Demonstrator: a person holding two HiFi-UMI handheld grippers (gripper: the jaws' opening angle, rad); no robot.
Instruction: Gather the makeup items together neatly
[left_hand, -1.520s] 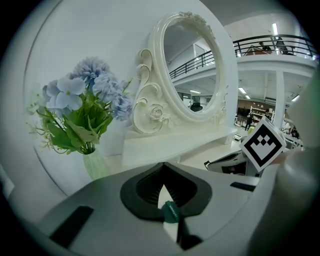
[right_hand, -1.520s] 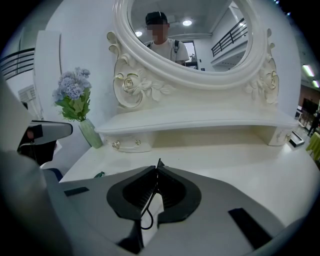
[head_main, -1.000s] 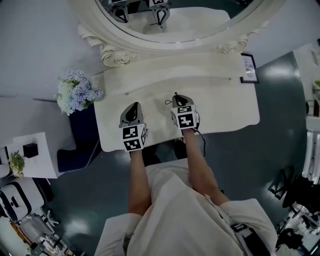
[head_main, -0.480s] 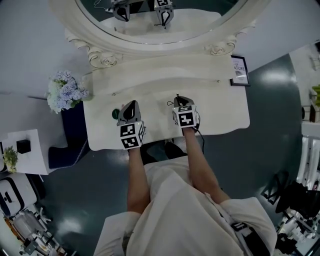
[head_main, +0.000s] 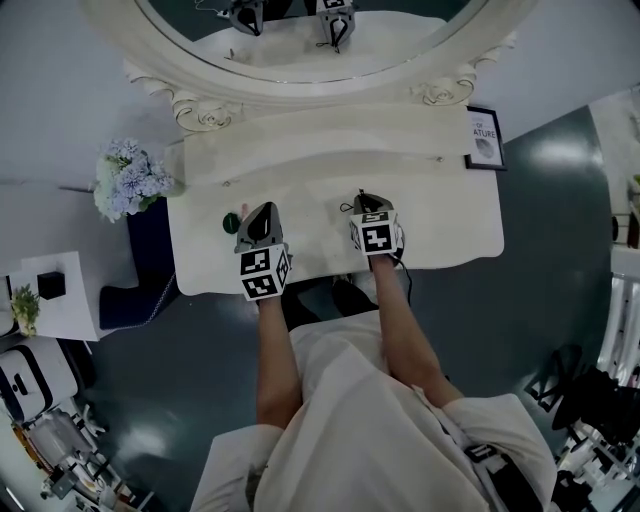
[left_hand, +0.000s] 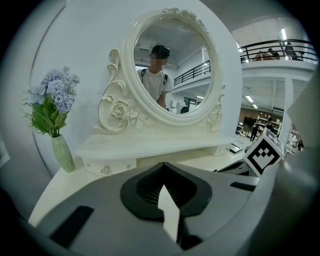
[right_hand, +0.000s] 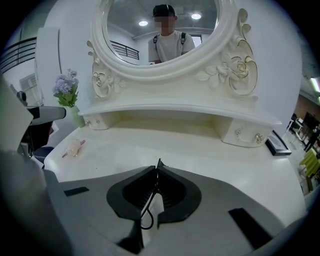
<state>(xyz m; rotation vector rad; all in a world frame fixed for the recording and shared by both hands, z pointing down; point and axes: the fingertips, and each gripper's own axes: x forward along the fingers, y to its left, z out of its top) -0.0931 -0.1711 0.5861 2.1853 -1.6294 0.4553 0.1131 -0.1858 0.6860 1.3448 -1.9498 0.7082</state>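
My right gripper (head_main: 366, 197) (right_hand: 158, 162) hangs over the middle of the white dressing table (head_main: 440, 215), shut on a thin black loop (right_hand: 146, 212) that runs between its jaws. A little to its left my left gripper (head_main: 264, 210) (left_hand: 163, 165) is shut, with nothing showing between its jaws. A small dark green round item (head_main: 231, 222) lies on the table just left of the left gripper. A pale pink item (right_hand: 75, 147) lies on the tabletop far to the left of the right gripper.
A big oval mirror (head_main: 300, 40) with a raised shelf (right_hand: 180, 112) stands at the back. A green vase of blue flowers (left_hand: 62, 152) (head_main: 130, 180) is at the left end. A framed card (head_main: 484, 137) rests at the back right. The front edge is close below both grippers.
Both grippers have slid to the right across the table. The green round item has come into sight beside the left gripper. Both stay shut.
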